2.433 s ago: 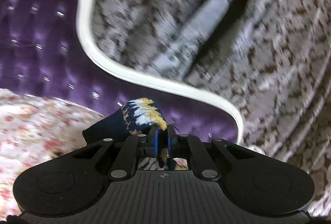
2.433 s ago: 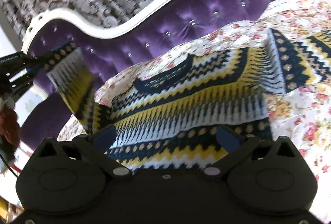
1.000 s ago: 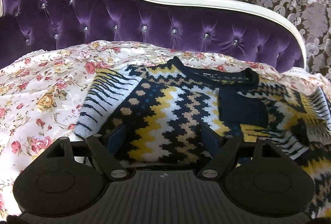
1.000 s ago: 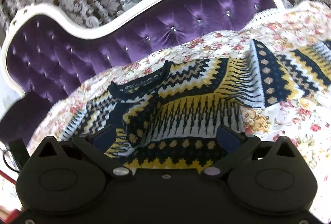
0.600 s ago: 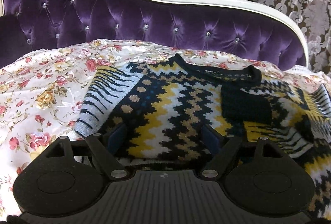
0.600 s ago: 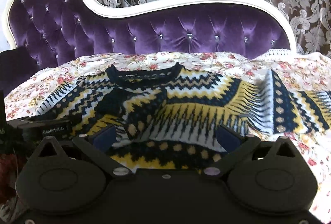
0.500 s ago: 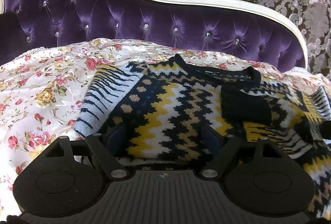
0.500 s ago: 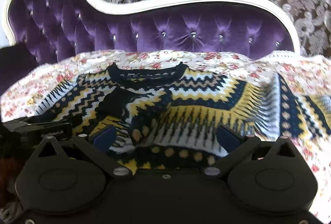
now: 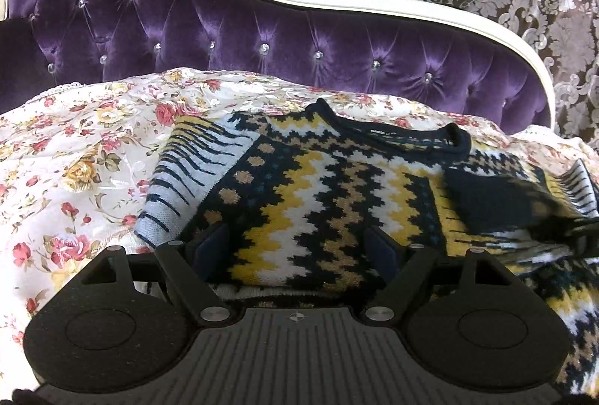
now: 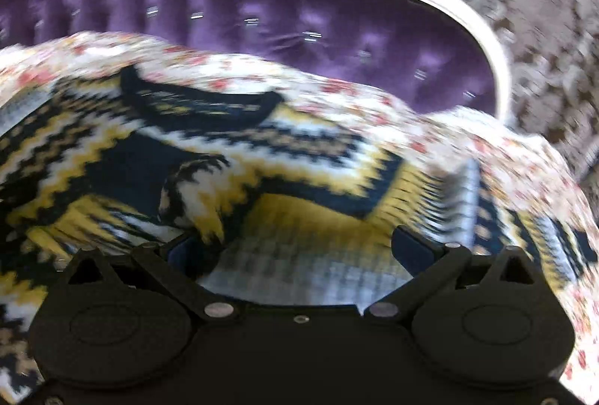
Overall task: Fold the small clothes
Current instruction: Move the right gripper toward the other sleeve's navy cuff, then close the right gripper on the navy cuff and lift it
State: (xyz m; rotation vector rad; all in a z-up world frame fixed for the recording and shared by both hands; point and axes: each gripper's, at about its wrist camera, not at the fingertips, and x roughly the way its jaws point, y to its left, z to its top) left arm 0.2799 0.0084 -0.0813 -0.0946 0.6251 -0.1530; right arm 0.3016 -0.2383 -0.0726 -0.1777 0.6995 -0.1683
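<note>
Lying before both parted grippers (image 9: 297,247) (image 10: 299,251): sweater (image 9: 318,195).

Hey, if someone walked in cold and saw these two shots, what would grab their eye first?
Probably the zigzag sweater in navy, yellow and white, spread on the floral cover with one sleeve folded across its front. Behind it rises the tufted purple headboard with its curving white frame. In the foreground, the left gripper and right gripper both stand open over the knit.
</note>
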